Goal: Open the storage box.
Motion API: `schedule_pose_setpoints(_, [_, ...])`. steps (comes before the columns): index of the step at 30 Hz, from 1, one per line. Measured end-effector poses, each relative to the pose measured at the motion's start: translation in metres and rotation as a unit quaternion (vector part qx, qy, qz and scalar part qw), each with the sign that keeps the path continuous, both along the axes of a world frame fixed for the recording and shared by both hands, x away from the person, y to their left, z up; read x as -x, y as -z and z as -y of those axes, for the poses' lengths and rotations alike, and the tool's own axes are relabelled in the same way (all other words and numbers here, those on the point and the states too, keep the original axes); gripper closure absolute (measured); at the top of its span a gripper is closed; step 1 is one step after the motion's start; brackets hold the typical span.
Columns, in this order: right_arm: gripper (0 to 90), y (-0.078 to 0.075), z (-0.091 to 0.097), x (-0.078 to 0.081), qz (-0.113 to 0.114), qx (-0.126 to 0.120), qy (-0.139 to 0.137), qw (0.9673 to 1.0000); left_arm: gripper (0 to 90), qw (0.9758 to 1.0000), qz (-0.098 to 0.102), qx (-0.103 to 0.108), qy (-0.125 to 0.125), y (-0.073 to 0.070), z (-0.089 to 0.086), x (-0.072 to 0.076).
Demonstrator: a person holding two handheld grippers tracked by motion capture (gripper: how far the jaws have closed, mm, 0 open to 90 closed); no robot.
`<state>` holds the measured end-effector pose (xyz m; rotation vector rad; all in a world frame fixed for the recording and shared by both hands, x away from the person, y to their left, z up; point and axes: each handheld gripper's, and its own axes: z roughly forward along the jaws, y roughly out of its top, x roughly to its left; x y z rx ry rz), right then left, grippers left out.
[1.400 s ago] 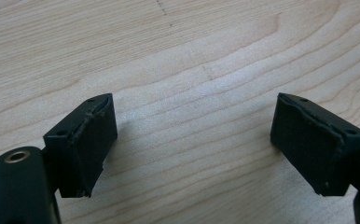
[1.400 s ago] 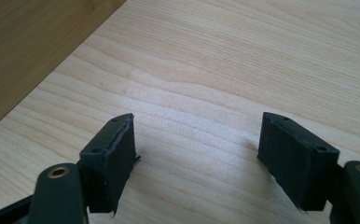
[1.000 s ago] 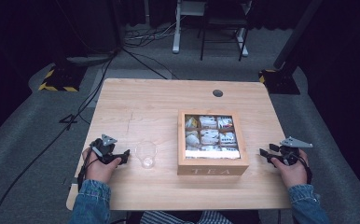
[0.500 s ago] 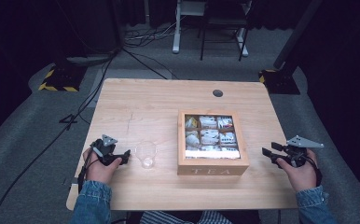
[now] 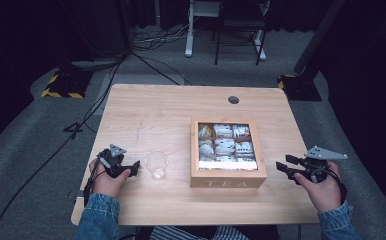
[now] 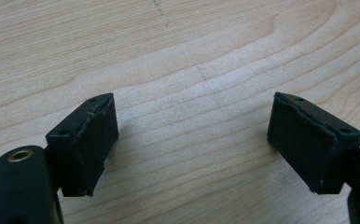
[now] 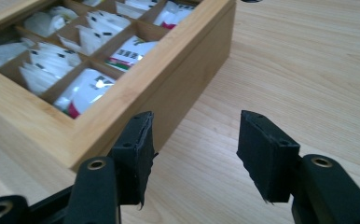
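My right gripper (image 5: 287, 168) just right of wooden tea box (image 5: 228, 181) — jaws half open, just been closing, empty; white sachets fill compartments.

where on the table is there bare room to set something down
The far strip of the light wooden table, behind the wooden tea box, is bare up to the round grommet hole. The near-left is crowded: the clear glass cup sits beside the left gripper.
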<state>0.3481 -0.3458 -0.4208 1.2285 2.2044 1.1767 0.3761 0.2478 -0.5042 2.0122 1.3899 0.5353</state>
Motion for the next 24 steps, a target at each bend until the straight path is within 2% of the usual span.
schedule_pose_setpoints(6, [46.3, -0.005, -0.009, 0.006, -0.006, -0.002, -0.015, 0.9999, 16.6, 1.0000, 0.000, 0.000, 0.000, 0.000, 0.000, 0.000])
schedule_pose_setpoints(10, [48.1, -0.006, -0.019, 0.012, -0.018, -0.005, -0.024, 0.9995, 16.6, 1.0000, 0.000, 0.000, 0.000, 0.000, 0.000, 0.000])
schedule_pose_setpoints(15, [48.1, -0.006, -0.031, 0.017, -0.029, -0.009, -0.047, 0.9984, 16.6, 1.0000, -0.001, 0.000, 0.000, 0.000, 0.000, 0.000])
schedule_pose_setpoints(19, [47.1, -0.002, -0.038, 0.017, -0.037, 0.000, -0.068, 0.9970, 16.6, 1.0000, 0.000, 0.000, 0.000, 0.000, 0.000, 0.000])
schedule_pose_setpoints(24, [45.7, 0.002, -0.042, 0.016, -0.042, 0.009, -0.078, 0.9960, 16.6, 1.0000, 0.000, 0.000, 0.000, 0.000, 0.000, 0.000])
